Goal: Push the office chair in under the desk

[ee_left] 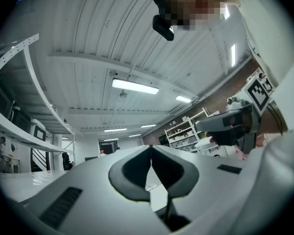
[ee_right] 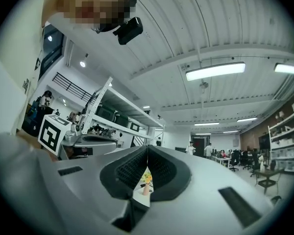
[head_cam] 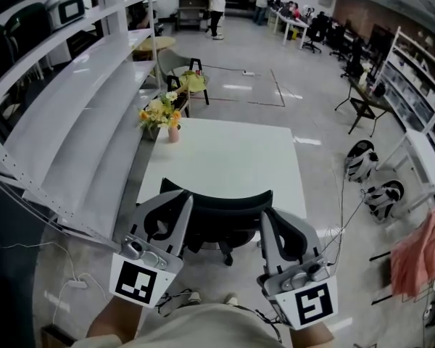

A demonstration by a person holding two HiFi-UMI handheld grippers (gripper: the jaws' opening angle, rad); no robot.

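Office chair stands at the tabletop's near edge, seemingly tucked under. Left tongs and right tongs are pressed closed, empty. Pushing looks finished; at most a final backrest nudge.

A black office chair stands at the near edge of a white desk, its curved backrest along that edge. The left gripper and the right gripper are held at the left and right ends of the backrest; whether they touch it cannot be told. A vase of yellow flowers stands on the desk's far left corner. White shelving runs along the left, and a pink cloth hangs at the near right.
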